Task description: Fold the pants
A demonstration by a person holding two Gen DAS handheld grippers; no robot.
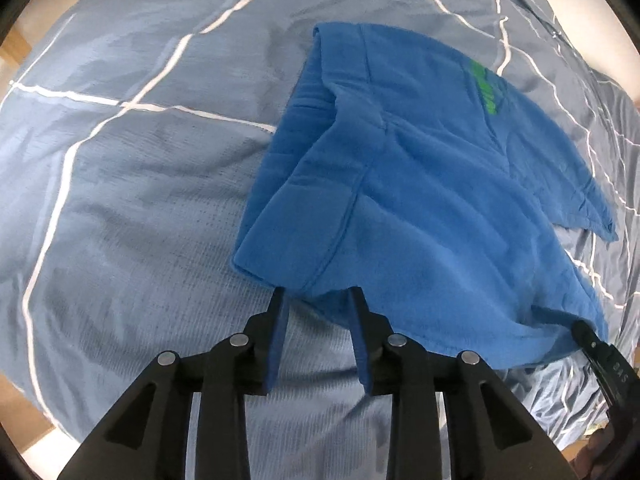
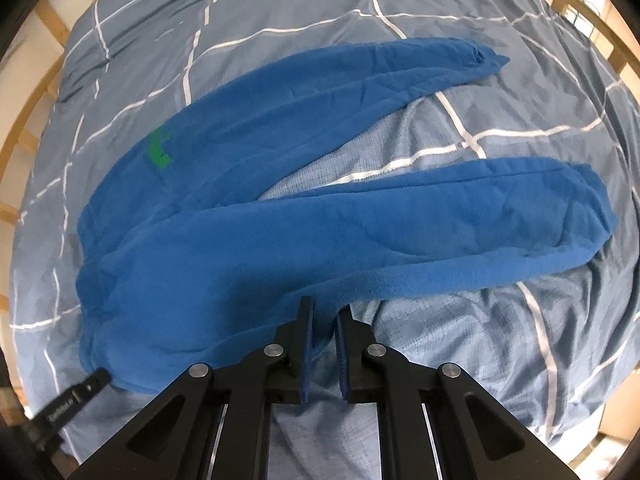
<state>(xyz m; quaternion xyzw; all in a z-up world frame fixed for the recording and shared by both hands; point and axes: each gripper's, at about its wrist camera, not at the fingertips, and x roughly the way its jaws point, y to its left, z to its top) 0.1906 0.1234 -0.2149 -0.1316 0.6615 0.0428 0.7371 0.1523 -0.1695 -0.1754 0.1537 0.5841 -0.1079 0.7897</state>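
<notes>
Blue fleece pants (image 2: 280, 224) with a green logo (image 2: 159, 149) lie spread on the bed, both legs reaching right and apart from each other. In the left wrist view the waistband end of the pants (image 1: 400, 168) lies just ahead of my left gripper (image 1: 318, 294), whose jaws stand open with the waistband edge at the fingertips. My right gripper (image 2: 325, 310) has a narrow gap between its jaws, and the near leg's edge hangs into it. The right gripper's tip also shows in the left wrist view (image 1: 586, 334), and the left gripper's tip in the right wrist view (image 2: 94, 384).
The bed cover (image 2: 460, 360) is grey-blue with white lines and is wrinkled. A wooden bed frame (image 2: 36, 92) runs along the left and far side. Floor shows past the bed edge in the left wrist view (image 1: 36, 452).
</notes>
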